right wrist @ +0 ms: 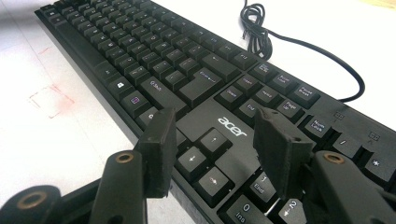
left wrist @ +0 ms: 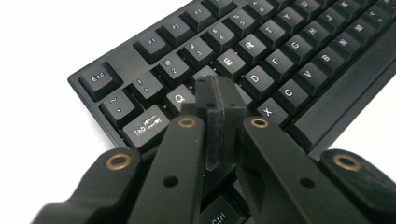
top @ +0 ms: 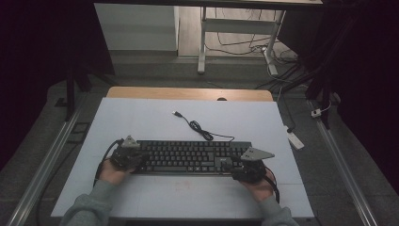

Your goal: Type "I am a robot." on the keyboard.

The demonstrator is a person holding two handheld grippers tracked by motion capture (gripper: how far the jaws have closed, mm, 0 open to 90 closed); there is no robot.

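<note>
Keyboard (right wrist: 187, 79) logo (right tongs' (right wrist: 212, 149) view)

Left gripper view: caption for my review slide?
Left gripper, jaws shut, poised over the black keyboard near its Q key.

Left gripper (left wrist: 215, 122) jaws together, right gripper (right wrist: 212, 140) (low) agape

I see a black plastic keyboard (left wrist: 261, 60) with matt, faintly grainy keycaps and white printed legends. My left gripper (left wrist: 219, 123) has matt black plastic jaws with brass-coloured rivets. The white tabletop sheet (top: 141, 117) looks smooth and dull. The black rubbery cable (right wrist: 299, 44) has a slight sheen.
</note>
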